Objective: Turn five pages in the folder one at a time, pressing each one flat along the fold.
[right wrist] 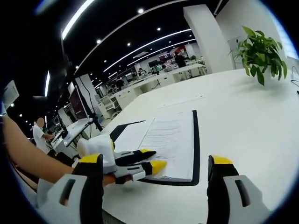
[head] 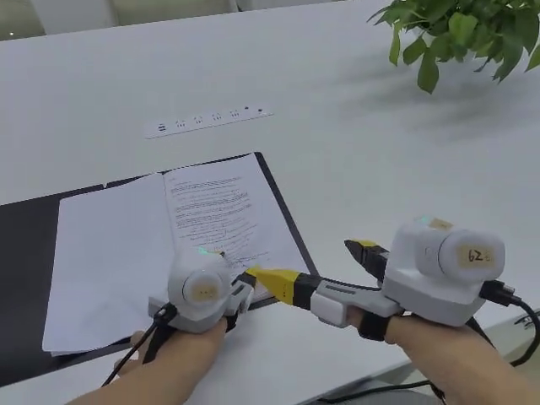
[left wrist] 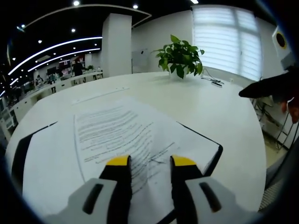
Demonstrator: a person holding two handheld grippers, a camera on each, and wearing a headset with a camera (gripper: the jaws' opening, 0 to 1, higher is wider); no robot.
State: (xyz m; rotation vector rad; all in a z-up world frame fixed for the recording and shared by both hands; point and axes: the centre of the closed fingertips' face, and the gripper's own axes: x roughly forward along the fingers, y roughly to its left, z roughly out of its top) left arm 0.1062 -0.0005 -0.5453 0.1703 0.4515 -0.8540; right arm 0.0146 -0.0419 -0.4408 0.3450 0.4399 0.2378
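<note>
Head view: the folder (head: 282,211) lies open in the lower left of the frame, flat on the white surface (head: 380,152). There's a printed page (head: 215,202) on its right half and a blank sheet (head: 105,253) on its left. The left tool (head: 209,263) sits at the bottom edge of the printed page, and its own body hides the jaws from up here. The right tool (head: 319,263) is lower right, off the folder, with its jaws spread wide and nothing between them. One yellow tip ends up right next to the left tool. A sticker (head: 478,256) on the right tool's body has "62" handwritten on it. Past the folder there's a socket strip (head: 207,121), and a plant (head: 460,34) in the top right corner.

Left gripper view: the jaws are a little apart, holding nothing. The yellow tips are over the bottom of the printed page, with the fold running up the left of the frame. Can't tell if they actually touch the paper. The print is too small to read. One dark jaw of the right tool pokes in at the right edge.

Right gripper view: jaws wide apart at the bottom, empty. The left tool comes in from the left, tips at the folder's near edge in the middle of the frame.
</note>
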